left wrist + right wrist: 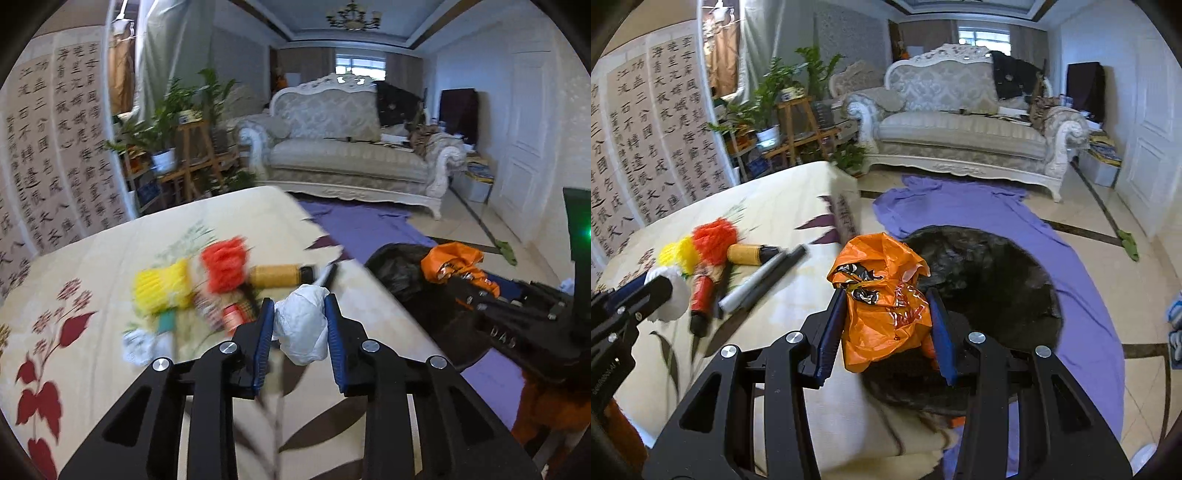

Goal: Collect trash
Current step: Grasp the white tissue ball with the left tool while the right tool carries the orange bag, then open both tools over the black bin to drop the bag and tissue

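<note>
I am working over the table [110, 258], draped in a cream floral cloth, and just off its right edge sits the black-lined bin [990, 280], its mouth open over the purple sheet [960, 210] on the floor. That bin is where both loads belong, so I judge the step in hand to be the carry across the table edge and the drop. My right gripper [886, 306] has its fingers clamped on the orange plastic bag [882, 295], which bulges up between the blue pads and hangs right at the near rim of the bin; I would push it further over the dark opening before letting go, since a crumpled bag this light could catch the rim and slide down outside. My left gripper [300, 317] has its fingers pressed on the white crumpled tissue [303, 332], lifted clear of the cloth and well short of the bin. It should travel rightward behind the right gripper, not across it, as the two rigs already sit close together. The tissue is soft, so I would hold the squeeze steady until it is above the liner. Left on the cloth are the yellow and red fluffy pieces [221, 262], a yellow thread spool [277, 275], the marker pens [764, 273] and another white wad [142, 345]; I cannot tell yet which count as trash.
</note>
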Demonstrator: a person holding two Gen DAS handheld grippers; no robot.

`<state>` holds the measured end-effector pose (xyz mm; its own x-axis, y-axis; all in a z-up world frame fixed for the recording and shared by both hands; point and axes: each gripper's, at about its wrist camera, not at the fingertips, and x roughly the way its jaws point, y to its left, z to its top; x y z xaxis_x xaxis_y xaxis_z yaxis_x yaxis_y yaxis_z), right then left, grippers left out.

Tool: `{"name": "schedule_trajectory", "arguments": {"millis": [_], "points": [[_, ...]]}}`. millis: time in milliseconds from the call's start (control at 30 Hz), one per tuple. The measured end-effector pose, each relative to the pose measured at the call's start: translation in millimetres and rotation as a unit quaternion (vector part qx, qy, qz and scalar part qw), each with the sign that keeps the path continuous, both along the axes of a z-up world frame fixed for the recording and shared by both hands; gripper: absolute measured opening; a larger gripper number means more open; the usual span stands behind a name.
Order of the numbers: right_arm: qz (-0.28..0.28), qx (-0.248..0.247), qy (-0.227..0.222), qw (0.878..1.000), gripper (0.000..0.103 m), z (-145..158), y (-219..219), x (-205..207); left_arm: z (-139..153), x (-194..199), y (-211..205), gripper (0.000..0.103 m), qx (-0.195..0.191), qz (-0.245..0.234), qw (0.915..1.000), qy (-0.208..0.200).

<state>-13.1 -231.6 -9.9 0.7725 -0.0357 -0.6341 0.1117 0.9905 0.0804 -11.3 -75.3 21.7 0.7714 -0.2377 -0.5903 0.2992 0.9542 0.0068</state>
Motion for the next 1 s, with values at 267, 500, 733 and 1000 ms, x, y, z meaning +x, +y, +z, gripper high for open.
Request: {"name": "schedule_trajectory", "arguments": {"millis": [267,500,733,1000], "points": [[-0.053,-0.007,-0.004,0.999,0.043,1,-39,1,2,20,-55,0.029,-0.004,-0.051,0.9986,-0.01],[-0.082,-0.005,-0.002,0.997,0.043,-7,-65,7,-6,37,-94,0.029,0.003,-0.085,0.9964,-0.011],[-0.096,-0.001,0.005,0.995,0.043,-17,-83,15,-15,55,-118,0.029,0.01,-0.095,0.9954,-0.003],[-0.108,0.009,0.013,0.994,0.049,-27,-97,25,-26,67,-128,0.039,0.017,-0.094,0.9954,0.01]]}}
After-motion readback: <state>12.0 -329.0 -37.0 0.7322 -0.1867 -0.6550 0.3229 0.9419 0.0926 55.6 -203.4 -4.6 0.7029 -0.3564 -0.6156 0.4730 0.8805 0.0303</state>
